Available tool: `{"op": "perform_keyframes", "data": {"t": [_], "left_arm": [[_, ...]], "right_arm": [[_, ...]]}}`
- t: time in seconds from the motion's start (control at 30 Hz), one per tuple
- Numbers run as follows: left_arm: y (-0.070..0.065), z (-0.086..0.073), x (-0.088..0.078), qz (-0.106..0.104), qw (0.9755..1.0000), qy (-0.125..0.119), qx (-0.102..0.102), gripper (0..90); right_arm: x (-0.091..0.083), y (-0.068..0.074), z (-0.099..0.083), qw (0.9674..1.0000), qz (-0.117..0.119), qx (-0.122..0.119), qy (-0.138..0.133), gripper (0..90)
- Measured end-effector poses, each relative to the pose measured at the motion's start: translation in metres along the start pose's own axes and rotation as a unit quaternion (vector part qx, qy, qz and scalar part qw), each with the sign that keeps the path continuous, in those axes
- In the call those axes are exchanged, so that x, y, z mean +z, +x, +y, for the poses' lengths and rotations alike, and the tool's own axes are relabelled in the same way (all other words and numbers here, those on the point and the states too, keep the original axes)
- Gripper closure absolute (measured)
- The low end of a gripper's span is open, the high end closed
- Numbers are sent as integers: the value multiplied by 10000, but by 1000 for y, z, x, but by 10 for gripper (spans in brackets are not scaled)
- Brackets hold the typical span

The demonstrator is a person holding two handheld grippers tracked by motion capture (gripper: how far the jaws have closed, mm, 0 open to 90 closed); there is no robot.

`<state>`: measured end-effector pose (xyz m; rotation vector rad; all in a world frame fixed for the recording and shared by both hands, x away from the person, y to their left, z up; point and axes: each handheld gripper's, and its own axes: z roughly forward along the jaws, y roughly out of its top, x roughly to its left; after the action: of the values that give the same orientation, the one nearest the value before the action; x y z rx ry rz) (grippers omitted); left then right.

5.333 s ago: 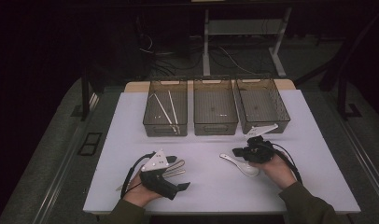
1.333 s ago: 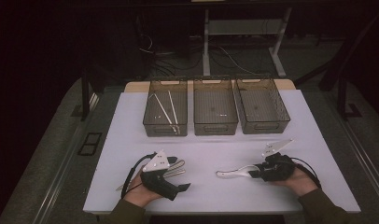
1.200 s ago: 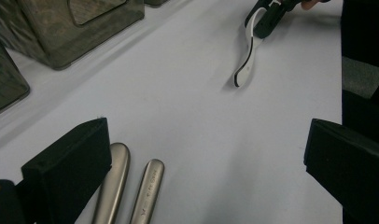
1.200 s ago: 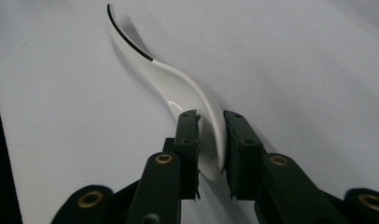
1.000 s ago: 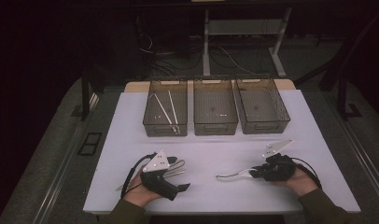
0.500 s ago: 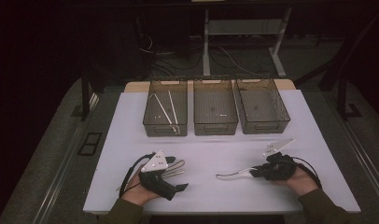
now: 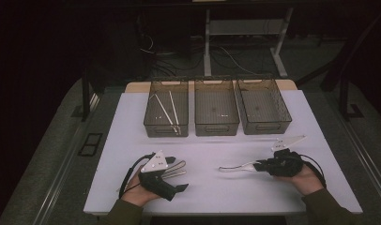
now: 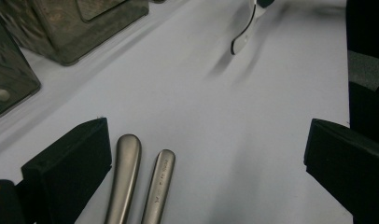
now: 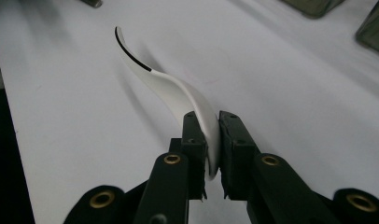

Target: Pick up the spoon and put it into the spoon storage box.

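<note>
The white spoon [image 9: 178, 93] looks light, stiff and glossy, so it may slip or chip if dropped; a grip low on the handle near the bowl seems safest. The right gripper [image 9: 212, 154] pinches it there, pads pressed on both flat sides, handle tip pointing away. The spoon hangs just above the table [image 7: 254, 197], well in front of the middle bin [image 7: 216, 112]. The left gripper [image 8: 201, 158] rests with jaws spread, two metal handles [image 8: 141, 186] lying just inside its left jaw, untouched.
</note>
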<state>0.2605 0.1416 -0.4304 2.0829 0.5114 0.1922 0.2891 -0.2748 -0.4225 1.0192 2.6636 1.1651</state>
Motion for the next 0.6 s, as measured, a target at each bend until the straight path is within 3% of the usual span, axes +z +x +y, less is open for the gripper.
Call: {"op": "perform_keyframes", "data": {"t": [0.6], "left_arm": [[-1, 0, 1, -19, 10000, -8, 0, 2]], "right_arm": [[-14, -4, 6, 9987, -77, 138, -485, 816]]}}
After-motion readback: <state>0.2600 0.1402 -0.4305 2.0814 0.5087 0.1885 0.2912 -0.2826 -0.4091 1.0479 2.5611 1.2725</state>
